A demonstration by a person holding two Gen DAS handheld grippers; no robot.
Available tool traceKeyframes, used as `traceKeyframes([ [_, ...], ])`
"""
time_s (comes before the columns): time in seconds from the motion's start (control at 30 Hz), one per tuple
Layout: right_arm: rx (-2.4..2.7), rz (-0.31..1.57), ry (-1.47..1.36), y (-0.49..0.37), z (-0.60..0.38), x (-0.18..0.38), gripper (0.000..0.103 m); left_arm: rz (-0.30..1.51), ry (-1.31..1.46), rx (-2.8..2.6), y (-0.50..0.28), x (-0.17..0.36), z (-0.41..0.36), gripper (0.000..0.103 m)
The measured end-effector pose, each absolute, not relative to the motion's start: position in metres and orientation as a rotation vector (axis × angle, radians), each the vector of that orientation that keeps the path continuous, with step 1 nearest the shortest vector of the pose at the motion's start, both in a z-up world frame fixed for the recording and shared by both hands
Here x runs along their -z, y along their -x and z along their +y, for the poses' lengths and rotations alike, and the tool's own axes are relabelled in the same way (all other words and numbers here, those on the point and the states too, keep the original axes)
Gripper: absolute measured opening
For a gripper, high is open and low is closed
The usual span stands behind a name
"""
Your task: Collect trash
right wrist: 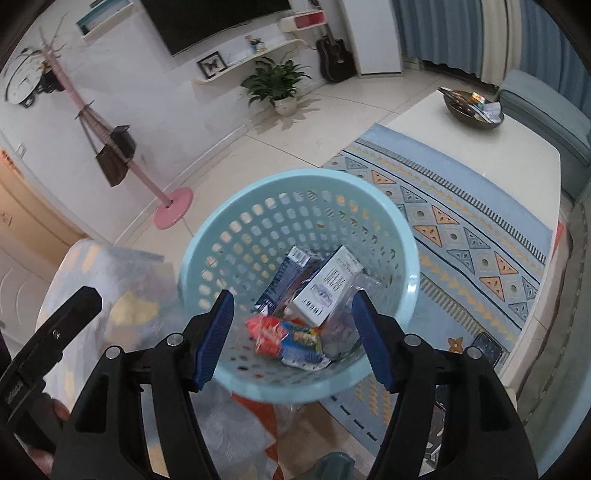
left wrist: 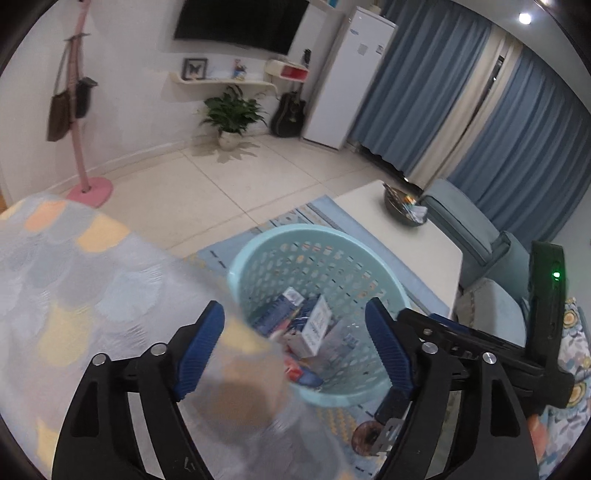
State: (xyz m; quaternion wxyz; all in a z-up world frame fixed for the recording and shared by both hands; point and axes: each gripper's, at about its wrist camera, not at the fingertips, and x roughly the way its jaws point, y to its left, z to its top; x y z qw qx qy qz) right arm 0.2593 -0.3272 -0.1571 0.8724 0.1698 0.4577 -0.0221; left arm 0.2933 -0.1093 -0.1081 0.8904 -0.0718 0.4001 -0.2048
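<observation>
The room is being lit evenly and rather coolly from overhead; one ceiling lamp (left wrist: 525, 17) is being blown out to a white spot at the top right of the left wrist view. A soft shadow is being cast on the floor beneath the potted plant (left wrist: 232, 112). Both pictures are being bent by the fisheye lens, straight lines are being curved, and the corners are being cut off in black. The patterned cloth (left wrist: 74, 280) close to the lens is being smeared by blur, and the red wrapper (right wrist: 271, 334) in the basket (right wrist: 207, 236) is being rendered softly.
</observation>
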Motion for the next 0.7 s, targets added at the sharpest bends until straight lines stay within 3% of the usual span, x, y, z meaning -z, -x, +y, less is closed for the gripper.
traceKeyframes([
  [0.7, -0.022, 0.489, -0.045, -0.128, -0.208, 0.073, 0.067, 0.468, 0.015, 0.013, -0.134, 0.074, -0.012, 0.090],
])
